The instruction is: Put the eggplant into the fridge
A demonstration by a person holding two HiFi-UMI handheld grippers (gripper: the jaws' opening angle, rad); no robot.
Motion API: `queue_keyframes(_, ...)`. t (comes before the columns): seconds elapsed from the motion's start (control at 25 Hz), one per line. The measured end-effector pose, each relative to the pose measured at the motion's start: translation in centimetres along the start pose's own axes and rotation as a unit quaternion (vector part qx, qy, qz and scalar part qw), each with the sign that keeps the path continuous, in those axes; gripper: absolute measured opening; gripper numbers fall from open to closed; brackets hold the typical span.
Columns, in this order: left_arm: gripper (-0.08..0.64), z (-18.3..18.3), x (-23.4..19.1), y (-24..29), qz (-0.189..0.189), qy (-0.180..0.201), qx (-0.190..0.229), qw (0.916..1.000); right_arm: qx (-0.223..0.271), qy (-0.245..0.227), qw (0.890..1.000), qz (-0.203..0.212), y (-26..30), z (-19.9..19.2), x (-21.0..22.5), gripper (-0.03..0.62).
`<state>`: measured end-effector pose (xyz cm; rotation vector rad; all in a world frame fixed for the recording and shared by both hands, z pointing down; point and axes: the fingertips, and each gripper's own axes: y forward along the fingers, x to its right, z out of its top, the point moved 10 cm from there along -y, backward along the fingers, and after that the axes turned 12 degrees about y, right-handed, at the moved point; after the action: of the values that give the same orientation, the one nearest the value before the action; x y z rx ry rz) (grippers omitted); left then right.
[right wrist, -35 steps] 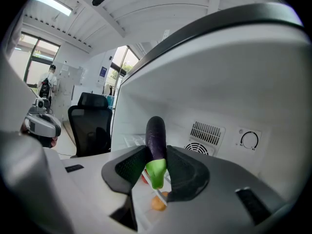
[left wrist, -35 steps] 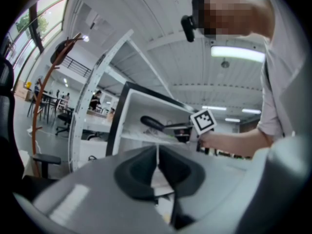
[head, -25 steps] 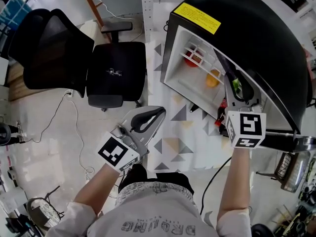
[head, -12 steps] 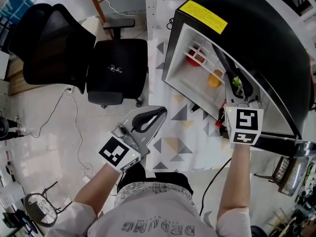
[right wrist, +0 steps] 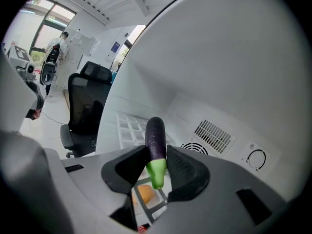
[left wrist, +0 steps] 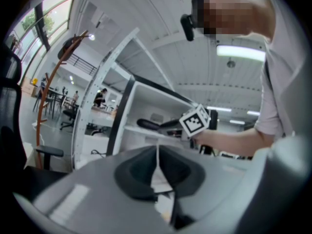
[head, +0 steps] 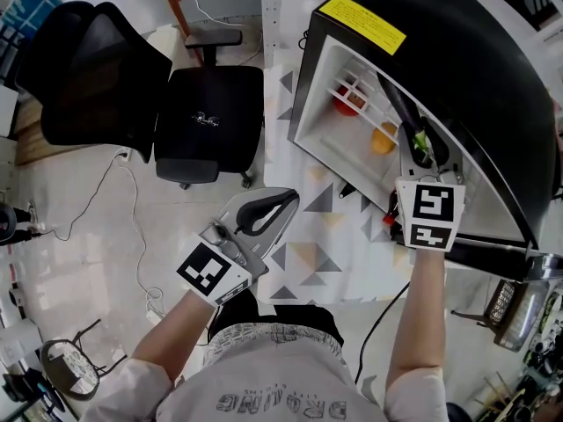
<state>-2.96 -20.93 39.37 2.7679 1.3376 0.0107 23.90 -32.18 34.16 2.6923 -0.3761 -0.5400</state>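
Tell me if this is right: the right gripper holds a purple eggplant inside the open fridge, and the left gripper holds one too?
Not quite. The left gripper holds nothing: the left gripper view shows its jaws together and empty. The right gripper does hold a purple eggplant inside the open fridge.

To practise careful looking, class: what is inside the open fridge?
Visible: a white wire shelf, a red item and an orange fruit, plus the eggplant clamped in the right gripper. The black top of the fridge covers the deeper interior in the head view.
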Motion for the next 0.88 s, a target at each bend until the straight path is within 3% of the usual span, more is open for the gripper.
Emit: queue_keyframes(0.88, 0.018, 0.52, 0.52, -0.73, 0.006, 0.004, 0.002, 1.0000, -0.024, 0.024, 0.999, 0.011, 0.49, 0.34, 0.51, 0.138)
